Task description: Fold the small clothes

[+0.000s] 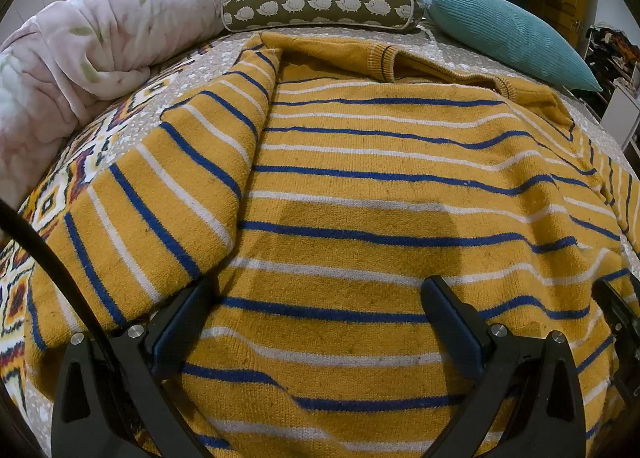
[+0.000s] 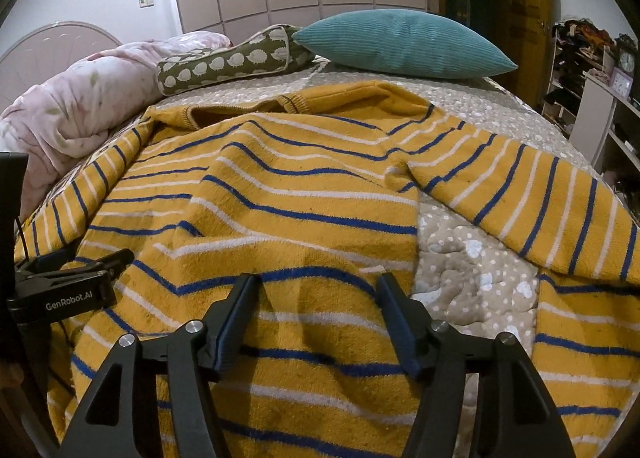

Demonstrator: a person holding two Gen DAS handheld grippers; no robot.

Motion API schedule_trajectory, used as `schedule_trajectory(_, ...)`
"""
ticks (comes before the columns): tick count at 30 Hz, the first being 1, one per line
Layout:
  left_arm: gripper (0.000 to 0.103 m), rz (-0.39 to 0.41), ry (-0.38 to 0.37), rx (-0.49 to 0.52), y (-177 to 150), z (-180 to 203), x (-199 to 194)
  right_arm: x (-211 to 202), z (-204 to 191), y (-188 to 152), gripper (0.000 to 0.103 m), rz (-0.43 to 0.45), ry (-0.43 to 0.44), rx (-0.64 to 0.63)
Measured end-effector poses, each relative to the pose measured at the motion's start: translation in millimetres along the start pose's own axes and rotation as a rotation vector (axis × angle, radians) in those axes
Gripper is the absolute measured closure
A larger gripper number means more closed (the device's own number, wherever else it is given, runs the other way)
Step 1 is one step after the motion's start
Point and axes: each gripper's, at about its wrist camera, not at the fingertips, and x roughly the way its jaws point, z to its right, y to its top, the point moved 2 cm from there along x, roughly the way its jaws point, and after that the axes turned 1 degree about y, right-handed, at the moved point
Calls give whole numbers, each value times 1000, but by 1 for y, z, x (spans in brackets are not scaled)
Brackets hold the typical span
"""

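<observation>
The sweater [image 1: 360, 194] looked soft, limp knit; we judged its hem the best hold, while our left gripper [image 1: 316, 290] and right gripper [image 2: 318, 282] gaped, holding nothing.

Dim warm light, heavy fisheye warping

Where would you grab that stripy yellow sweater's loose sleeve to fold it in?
Near its outer end. The right sleeve lies flat, spread away from the sweater body across the dotted bedspread. The open right gripper could probably come from the right, pinching its free edge.
</observation>
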Motion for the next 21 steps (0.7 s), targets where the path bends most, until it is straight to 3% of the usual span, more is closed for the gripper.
schedule_trajectory(21, 0, 1, -1, 0, 0, 0, 0, 4, -5, -1, 26, -9, -25, -39)
